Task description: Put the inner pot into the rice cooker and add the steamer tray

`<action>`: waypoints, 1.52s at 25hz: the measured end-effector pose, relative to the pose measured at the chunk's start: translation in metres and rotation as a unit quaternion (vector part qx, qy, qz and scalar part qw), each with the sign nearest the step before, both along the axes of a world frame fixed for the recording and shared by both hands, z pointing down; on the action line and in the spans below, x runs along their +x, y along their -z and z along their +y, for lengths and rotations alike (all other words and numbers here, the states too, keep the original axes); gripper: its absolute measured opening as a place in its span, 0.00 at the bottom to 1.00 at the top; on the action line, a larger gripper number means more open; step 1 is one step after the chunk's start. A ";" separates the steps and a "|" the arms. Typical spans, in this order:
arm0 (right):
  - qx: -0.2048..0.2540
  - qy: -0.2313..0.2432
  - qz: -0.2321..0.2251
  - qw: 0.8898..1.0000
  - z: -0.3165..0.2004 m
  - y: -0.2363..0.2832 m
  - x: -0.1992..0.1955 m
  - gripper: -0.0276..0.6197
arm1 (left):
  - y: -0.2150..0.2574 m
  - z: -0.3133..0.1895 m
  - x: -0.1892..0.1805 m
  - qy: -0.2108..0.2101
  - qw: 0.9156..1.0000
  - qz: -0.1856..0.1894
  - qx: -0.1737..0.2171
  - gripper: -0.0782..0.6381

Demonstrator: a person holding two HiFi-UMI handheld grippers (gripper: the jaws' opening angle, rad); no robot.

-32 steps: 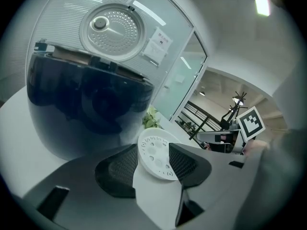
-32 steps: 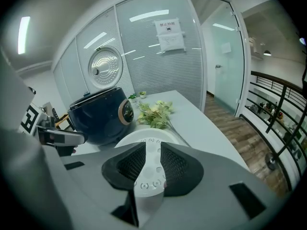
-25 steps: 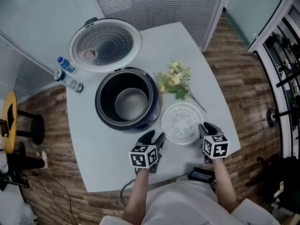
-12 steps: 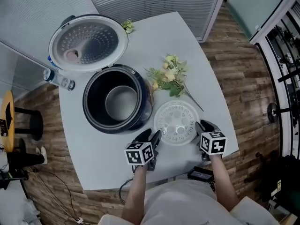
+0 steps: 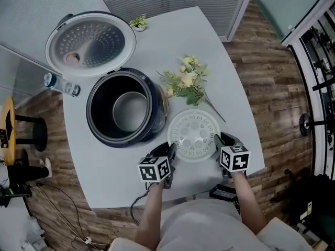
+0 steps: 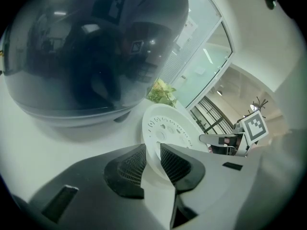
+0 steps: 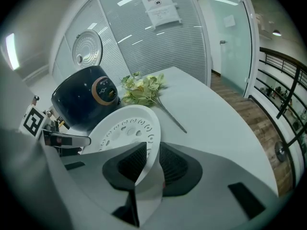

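The white perforated steamer tray [image 5: 193, 134] lies flat on the table, right of the dark rice cooker [image 5: 99, 132]. The cooker's lid [image 5: 90, 42] stands open and the metal inner pot [image 5: 130, 111] sits inside. My left gripper [image 5: 171, 150] is at the tray's left rim; its jaws are closing with the rim between the pads. In the left gripper view the tray [image 6: 173, 127] runs into that gripper [image 6: 152, 150]. My right gripper [image 5: 216, 140] is shut on the right rim. The right gripper view shows the tray [image 7: 125, 131] pinched in that gripper [image 7: 152, 148].
A bunch of pale flowers [image 5: 186, 82] lies behind the tray, its stem reaching towards the right. A plastic bottle [image 5: 60, 84] lies at the table's left edge and a small plant [image 5: 138, 21] at the back. The table's near edge [image 5: 183, 195] is just behind both grippers.
Both grippers have sunk and moved in onto the tray's opposite rims. The left jaws have narrowed around the rim. The head view has shifted, so the cooker shows further left.
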State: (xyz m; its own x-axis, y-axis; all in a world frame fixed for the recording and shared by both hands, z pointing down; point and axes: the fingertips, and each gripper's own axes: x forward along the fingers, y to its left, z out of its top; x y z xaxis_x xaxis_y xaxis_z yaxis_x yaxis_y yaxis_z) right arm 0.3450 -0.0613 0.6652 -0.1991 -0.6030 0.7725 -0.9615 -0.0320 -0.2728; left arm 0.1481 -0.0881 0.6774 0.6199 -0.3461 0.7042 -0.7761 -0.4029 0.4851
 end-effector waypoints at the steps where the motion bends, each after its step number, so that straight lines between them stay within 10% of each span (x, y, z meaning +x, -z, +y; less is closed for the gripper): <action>1: 0.000 0.001 -0.003 1.000 0.001 0.000 0.000 0.19 | 0.000 0.001 0.001 -0.001 1.000 0.001 -0.001 0.24; 38: 0.093 -0.067 -0.051 0.992 0.023 0.098 0.006 0.15 | 0.105 -0.003 0.009 -0.048 0.996 0.035 0.072 0.20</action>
State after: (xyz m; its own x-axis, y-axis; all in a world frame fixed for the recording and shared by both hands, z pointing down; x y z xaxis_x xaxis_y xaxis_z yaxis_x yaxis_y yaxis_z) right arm 0.3513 -0.0378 0.5674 -0.1785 -0.7598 0.6251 -0.9192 -0.0980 -0.3815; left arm 0.1569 -0.0914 0.5721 0.7011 -0.3766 0.6056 -0.6965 -0.5437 0.4683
